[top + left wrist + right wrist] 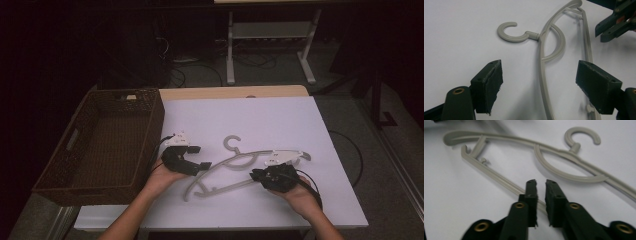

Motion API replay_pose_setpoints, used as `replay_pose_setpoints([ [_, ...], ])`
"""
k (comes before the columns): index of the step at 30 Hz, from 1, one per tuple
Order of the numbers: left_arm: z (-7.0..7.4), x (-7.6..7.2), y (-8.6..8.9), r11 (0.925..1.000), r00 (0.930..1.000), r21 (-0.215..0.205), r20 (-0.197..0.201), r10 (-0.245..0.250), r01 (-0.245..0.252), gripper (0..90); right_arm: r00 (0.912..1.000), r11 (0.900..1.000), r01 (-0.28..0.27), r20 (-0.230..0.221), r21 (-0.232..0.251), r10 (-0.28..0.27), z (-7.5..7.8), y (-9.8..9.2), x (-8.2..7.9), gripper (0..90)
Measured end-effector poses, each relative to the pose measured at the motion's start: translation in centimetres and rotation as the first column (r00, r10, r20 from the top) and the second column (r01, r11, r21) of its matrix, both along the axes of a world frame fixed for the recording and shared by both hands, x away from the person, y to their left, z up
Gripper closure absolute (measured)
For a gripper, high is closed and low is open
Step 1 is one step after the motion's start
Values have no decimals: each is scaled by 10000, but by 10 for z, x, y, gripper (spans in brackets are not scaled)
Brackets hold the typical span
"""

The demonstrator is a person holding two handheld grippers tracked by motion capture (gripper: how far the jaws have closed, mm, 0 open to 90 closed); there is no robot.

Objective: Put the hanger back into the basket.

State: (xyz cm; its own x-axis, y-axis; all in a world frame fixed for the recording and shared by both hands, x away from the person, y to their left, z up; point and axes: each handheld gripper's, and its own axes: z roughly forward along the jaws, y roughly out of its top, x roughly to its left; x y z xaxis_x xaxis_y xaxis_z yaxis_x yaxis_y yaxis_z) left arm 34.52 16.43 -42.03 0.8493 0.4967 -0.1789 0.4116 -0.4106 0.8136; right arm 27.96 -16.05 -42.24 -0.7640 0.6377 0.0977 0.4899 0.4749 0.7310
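While the left claw (539, 85) gapes, the right claw (541, 195) pinches the hanger's (564, 173) bar.

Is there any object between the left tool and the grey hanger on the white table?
Nothing visible stands between them. The left tool is open, and the hanger already lies between its jaws on the white table. The right tool is closed on the hanger's lower bar. The wicker basket stands off to the left.
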Motion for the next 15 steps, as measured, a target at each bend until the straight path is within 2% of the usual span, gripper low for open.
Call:
replay_pose_setpoints([
  [3,-1,0,0,10000,10000,32,-10,36,-36,182,9999,9995,-71,-92,-315,68,-4,4,2,892],
  [8,-1,1,0,9999,10000,84,6,99,-99,142,9997,9976,-175,-152,-663,166,-8,8,2,893],
  [15,-1,2,0,9998,9997,16,42,222,-222,87,9998,9963,-86,-192,-854,70,-12,7,5,894],
])
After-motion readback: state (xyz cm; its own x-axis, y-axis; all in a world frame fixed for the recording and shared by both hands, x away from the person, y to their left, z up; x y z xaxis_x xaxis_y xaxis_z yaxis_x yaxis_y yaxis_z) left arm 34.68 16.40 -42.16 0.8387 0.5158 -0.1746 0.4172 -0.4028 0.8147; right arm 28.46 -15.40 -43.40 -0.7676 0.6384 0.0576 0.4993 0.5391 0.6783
